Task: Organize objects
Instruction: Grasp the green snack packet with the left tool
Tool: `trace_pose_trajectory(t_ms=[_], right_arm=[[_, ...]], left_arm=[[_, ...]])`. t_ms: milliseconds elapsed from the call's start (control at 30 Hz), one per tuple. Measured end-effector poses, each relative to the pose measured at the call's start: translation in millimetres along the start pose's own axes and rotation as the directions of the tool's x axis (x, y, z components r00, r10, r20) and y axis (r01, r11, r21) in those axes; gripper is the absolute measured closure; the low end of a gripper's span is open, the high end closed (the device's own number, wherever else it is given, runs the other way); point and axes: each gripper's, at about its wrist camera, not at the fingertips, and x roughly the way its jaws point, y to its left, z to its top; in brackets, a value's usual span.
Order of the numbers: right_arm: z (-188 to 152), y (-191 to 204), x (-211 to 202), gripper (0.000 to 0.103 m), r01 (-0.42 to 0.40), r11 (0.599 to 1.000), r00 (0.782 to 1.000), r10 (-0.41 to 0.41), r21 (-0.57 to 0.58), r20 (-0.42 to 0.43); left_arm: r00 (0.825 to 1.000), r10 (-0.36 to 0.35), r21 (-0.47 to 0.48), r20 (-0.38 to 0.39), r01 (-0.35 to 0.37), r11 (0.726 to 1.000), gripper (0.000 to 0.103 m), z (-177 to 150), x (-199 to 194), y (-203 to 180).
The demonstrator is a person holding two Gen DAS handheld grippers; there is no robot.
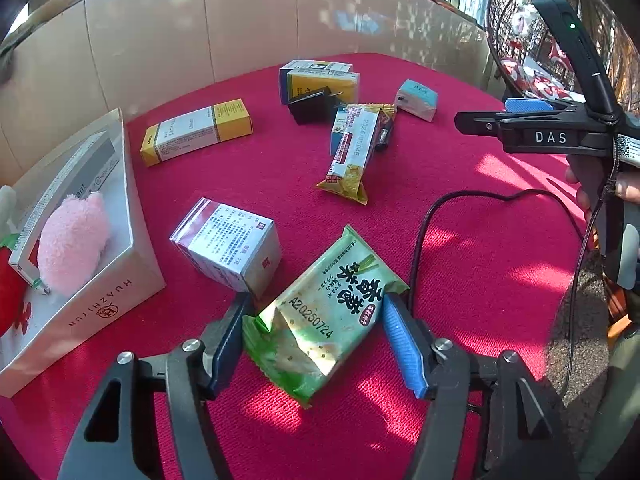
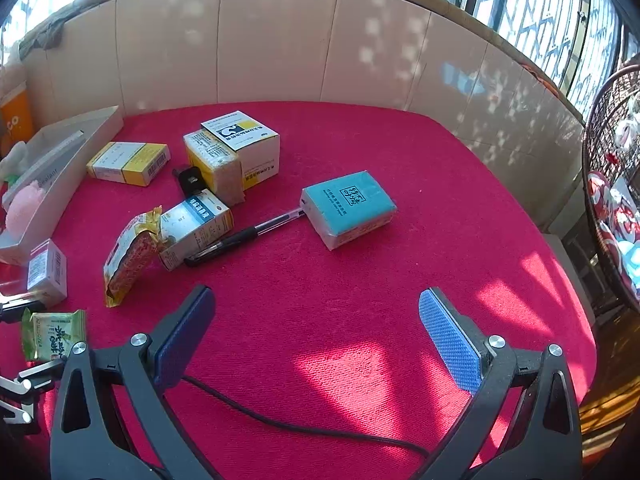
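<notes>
So the left tongs (image 1: 316,340) are straddling the green crinkly foil snack packet (image 1: 320,316), blue pads either side of it and looking right up against the wrapper. I can't tell for sure whether they're squeezing it yet or just bracketing it. The packet lies flat on the red carpeted counter (image 1: 460,272), low in the left wrist view around 6 o'clock.

The white open cardboard box (image 1: 100,300) with the fluffy pink plush toy (image 1: 74,240) inside sits out at 9 o'clock from the packet, so my guess is that's where stuff gets sorted into. A white-and-maroon medicine carton (image 1: 228,244) stands just beside the packet at about 10 o'clock, more or less on the way there.

The right tongs (image 2: 316,340) are wide open with nothing in them, hanging over bare carpet, with a teal flat box (image 2: 348,208) and a black pen (image 2: 244,236) farther out toward 12.

Step in hand, I'd say: picking up the snack. Next it needs a firm but gentle close (crackers inside, probably crushable), a lift, then a swing left over that carton to the box.
</notes>
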Motion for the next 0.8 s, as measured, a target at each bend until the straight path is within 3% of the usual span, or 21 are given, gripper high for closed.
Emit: trace_pose_trajectory(t_ms=[200, 300, 800], right_arm=[[0, 5, 3, 0.0, 0.034, 0.999, 0.999, -0.034, -0.036, 0.004], [-1, 9, 5, 0.0, 0.054, 0.997, 0.999, -0.053, -0.058, 0.006], [-5, 27, 15, 0.0, 0.086, 0.988, 0.996, -0.086, -0.13, 0.002]], left_arm=[[1.0, 0.0, 0.0, 0.014, 0.0, 1.0, 0.042, -1, 0, -2], [1.0, -0.015, 0.009, 0.023, 0.014, 1.0, 0.052, -1, -1, -3], [0.999, -0.02, 0.01, 0.028, 0.02, 1.0, 0.053, -2, -2, -5]])
